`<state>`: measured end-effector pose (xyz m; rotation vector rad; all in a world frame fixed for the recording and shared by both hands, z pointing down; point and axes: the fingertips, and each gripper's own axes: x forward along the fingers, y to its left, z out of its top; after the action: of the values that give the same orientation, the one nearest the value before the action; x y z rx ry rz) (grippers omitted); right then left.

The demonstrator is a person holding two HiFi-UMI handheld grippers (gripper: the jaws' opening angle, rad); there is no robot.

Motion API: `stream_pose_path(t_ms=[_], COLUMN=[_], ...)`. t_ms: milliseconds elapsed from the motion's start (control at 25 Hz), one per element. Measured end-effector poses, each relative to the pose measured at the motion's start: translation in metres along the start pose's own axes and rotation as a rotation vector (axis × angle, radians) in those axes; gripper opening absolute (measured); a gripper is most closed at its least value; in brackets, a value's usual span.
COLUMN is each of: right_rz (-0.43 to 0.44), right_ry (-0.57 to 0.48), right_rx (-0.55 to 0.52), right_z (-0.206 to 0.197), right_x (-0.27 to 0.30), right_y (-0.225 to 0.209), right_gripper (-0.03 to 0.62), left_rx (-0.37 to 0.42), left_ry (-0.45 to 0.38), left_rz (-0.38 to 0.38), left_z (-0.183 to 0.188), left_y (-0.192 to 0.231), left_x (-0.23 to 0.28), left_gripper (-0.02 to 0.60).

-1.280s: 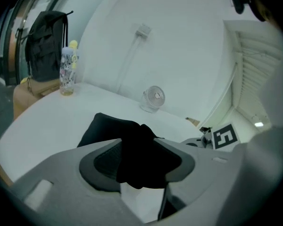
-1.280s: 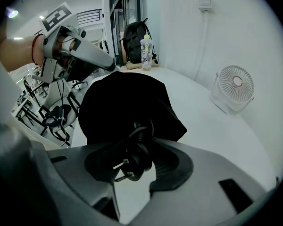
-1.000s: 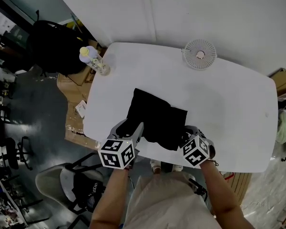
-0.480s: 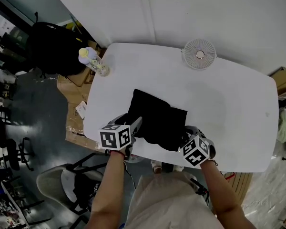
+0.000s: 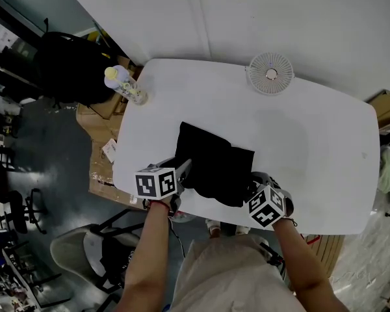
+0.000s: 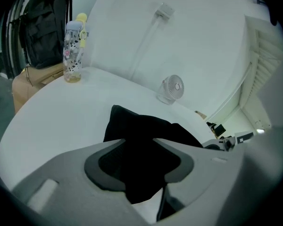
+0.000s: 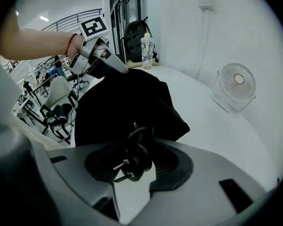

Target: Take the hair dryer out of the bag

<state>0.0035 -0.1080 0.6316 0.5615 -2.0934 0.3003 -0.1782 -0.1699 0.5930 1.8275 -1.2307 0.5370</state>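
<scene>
A black cloth bag (image 5: 214, 163) lies on the white table (image 5: 312, 142), near its front edge. My left gripper (image 5: 184, 171) is at the bag's near left corner. In the left gripper view its jaws are closing, and the bag's cloth (image 6: 140, 147) fills the gap between the pads. My right gripper (image 5: 253, 186) is at the bag's near right corner. It is shut on a black plug (image 7: 126, 165) with two metal prongs and a bunch of cord that comes out of the bag (image 7: 122, 102). The hair dryer's body is hidden.
A small white fan (image 5: 271, 74) stands at the table's far edge. A clear bottle with a yellow cap (image 5: 122, 83) stands at the far left corner. On the floor to the left are a black backpack (image 5: 65, 60), cardboard and a chair (image 5: 84, 246).
My left gripper has dropped lower and moved onto the bag's near left corner, and its marker cube has rolled. The right gripper and the plug have stayed in place.
</scene>
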Motion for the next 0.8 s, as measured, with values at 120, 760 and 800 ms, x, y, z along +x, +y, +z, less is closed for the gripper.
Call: stream_pose_path(t_ms=[120,760,800], right_rz=[0.000,-0.015,-0.016], right_ry=[0.002,-0.016,-0.020], right_rx=[0.003,0.009,0.008], right_z=[0.000,0.001,0.001], right_x=[0.001,-0.004,-0.005], right_y=[0.001,0.002,0.001], right_gripper=[0.169,0.169,0.169], left_rx=[0.027,-0.031,-0.038], left_ry=[0.006,-0.006,-0.007], left_rz=[0.031,0.142,0.143], left_z=[-0.002,-0.010,-0.010], left_y=[-0.001,0.007,0.007], left_x=[0.001,-0.010,-0.010], left_gripper=[0.049,0.017,0.017])
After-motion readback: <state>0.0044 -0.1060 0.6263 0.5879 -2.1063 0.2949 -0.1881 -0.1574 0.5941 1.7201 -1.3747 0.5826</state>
